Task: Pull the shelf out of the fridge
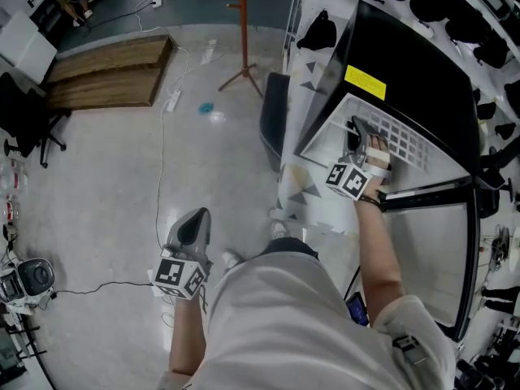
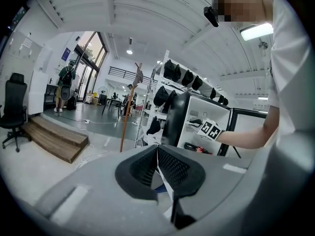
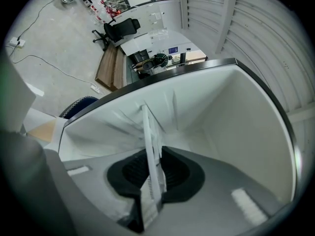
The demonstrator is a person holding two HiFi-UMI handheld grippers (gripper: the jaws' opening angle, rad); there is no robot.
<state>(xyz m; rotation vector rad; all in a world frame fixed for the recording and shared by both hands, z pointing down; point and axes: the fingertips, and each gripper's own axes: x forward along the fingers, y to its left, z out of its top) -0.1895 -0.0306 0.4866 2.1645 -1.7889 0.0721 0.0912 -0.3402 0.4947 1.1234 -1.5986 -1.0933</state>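
Up at 2 o'clock in the head view, I'm reaching my right gripper [image 1: 358, 130] into the open fridge [image 1: 406, 63] and clamping its jaws on the front edge of the white wire shelf [image 1: 400, 140]. The right gripper view is showing the shelf edge-on as a thin slat between the pads, both pressing on it, so that's a grip, not a hover. The shelf is sitting inside the white cavity, not out yet.

Key geometry: the shelf is running away from my jaws toward 1 o'clock, deep into the box, with its depth axis roughly lining up with my forearm. I'm judging the pull as straight back toward 7 o'clock along that axis, kept level so the sides aren't binding. The door [image 1: 469, 258] is hanging open at 4 o'clock and looks clear of that path.

My left gripper [image 1: 188, 232] is hanging at 8 o'clock beside my hip, well apart from the fridge, jaws closed on nothing. The right hand is the near one and is doing all the work.

Risk I'm watching: the grip slipping off the thin wire if the pull goes off-axis.
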